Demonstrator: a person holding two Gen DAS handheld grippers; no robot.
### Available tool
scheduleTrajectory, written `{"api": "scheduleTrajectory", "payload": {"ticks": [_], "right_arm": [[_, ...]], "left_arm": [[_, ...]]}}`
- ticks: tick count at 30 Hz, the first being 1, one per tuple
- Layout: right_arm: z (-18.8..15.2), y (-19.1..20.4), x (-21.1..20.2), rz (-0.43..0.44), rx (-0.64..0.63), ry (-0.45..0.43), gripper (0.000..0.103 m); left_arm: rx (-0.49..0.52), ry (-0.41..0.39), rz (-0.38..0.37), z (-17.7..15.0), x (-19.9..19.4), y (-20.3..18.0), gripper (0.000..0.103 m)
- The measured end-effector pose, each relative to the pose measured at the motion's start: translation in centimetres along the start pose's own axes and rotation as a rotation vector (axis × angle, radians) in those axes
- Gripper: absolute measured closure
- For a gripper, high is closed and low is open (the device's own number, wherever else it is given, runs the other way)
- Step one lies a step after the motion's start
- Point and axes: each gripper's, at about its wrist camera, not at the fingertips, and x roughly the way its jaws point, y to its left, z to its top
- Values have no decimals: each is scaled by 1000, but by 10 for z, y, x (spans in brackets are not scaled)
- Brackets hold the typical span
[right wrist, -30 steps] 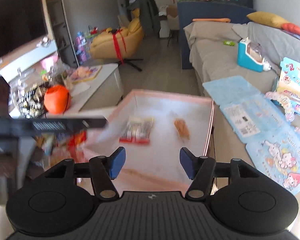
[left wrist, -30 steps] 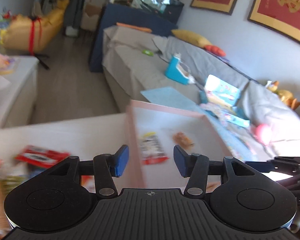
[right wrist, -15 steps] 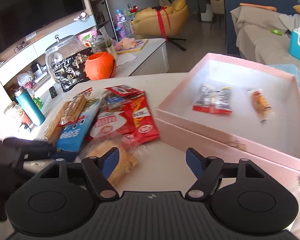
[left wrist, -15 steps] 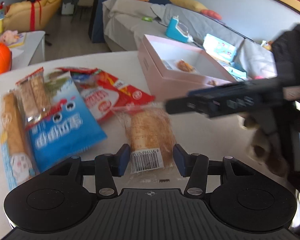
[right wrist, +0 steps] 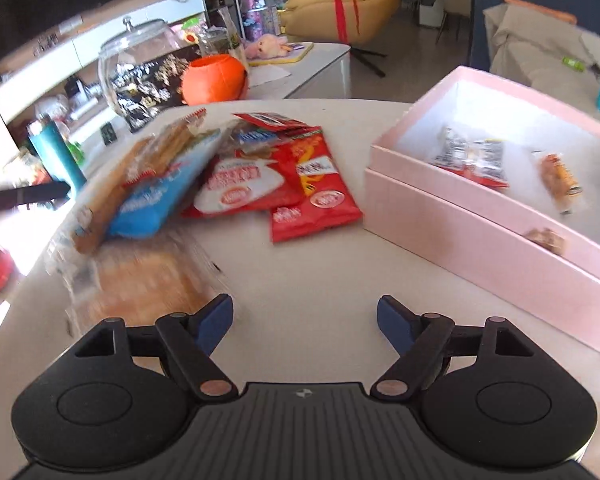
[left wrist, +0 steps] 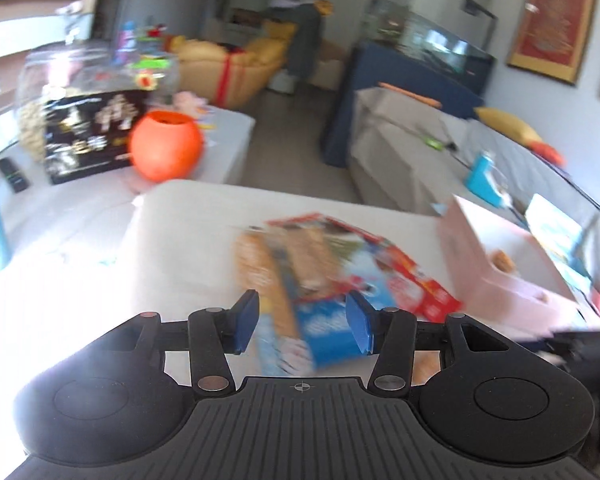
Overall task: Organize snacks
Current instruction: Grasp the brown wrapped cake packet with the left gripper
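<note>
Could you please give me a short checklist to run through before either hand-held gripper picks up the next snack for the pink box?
1. Left hand-held gripper open and empty: ok.
2. Right hand-held gripper open and empty: ok.
3. Pink cardboard box open with free floor space: ok.
4. Blue snack packet lined up between the left fingers: ok, though blurred.
5. Clear-wrapped bread sharp enough to judge the grip spot: cannot tell.
</note>
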Motion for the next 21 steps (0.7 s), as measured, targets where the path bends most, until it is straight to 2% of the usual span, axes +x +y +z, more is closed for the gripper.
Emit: {"api": "scheduleTrajectory", "payload": {"ticks": [2,6,9,12,14,16,18,21], "right_arm": [[-5,-2,-6,-30,-12,2,23],[-11,-5,-15,-18,5,0,23],[-14,-1,-23,-5,21,-13,23],[-11,11,-35,50,16,-41,23],[-5,25,-39,86,-2,-57,22],[2,42,-35,118,-36,-60,22],[7,59,-27,135,-75,-61,22],[5,81,-13,146,-130,-43,19]], "left_arm": [[-27,3,-8,9,12,0,50],[-35,42,-55,28,53,-10,50],[42,71,16,35,88,-27,50],[97,104,66,30,114,-35,53],[97,84,59,25,113,-36,57],[97,89,19,21,104,-36,61],[99,107,-34,16,93,-34,62],[118,132,-70,3,70,-35,62]]}}
